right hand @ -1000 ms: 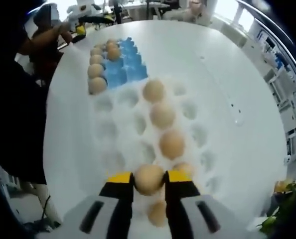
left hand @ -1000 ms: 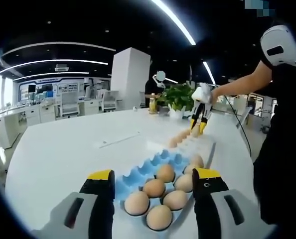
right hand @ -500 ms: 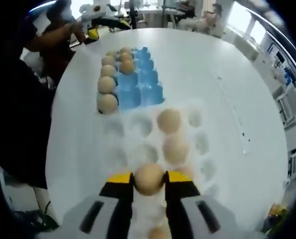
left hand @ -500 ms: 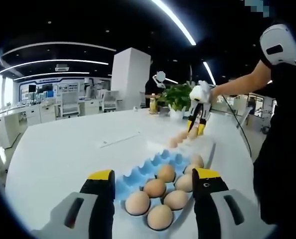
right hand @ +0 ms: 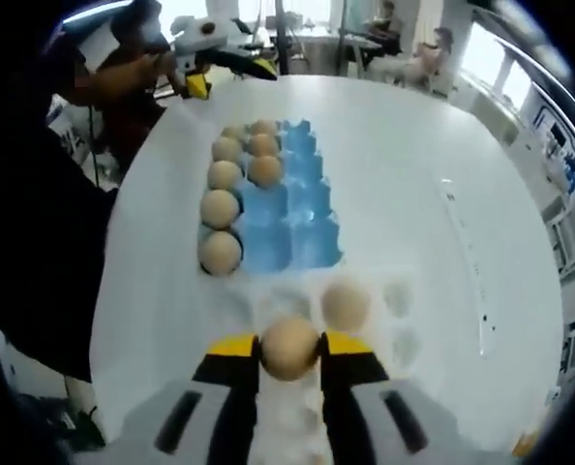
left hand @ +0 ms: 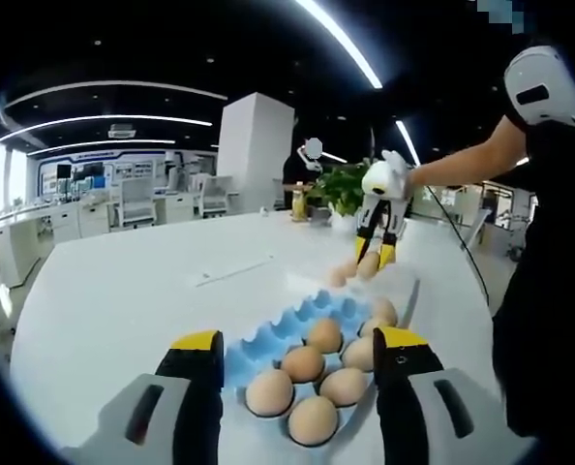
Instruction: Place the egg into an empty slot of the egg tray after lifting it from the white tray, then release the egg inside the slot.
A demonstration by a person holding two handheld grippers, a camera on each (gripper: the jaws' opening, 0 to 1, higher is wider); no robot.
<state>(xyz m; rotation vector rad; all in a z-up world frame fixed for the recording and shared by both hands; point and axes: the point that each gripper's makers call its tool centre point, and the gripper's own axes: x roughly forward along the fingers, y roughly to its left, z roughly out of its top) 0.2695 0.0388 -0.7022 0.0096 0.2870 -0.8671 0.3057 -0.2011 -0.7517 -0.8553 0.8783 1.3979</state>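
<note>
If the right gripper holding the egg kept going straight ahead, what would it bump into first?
Probably the blue egg tray. The right gripper, shut on the egg, points over the white tray toward it, though depth is hard to judge.

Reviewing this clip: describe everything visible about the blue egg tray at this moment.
The blue egg tray is a moulded tray of cupped slots, pulp or plastic by its look, lying flat on the white table. In the right gripper view, six brown eggs fill the column nearest the person and part of the next; the other slots look empty. Its near end meets the white tray. The left gripper hovers open above it, and the right gripper carries an egg toward it.
</note>
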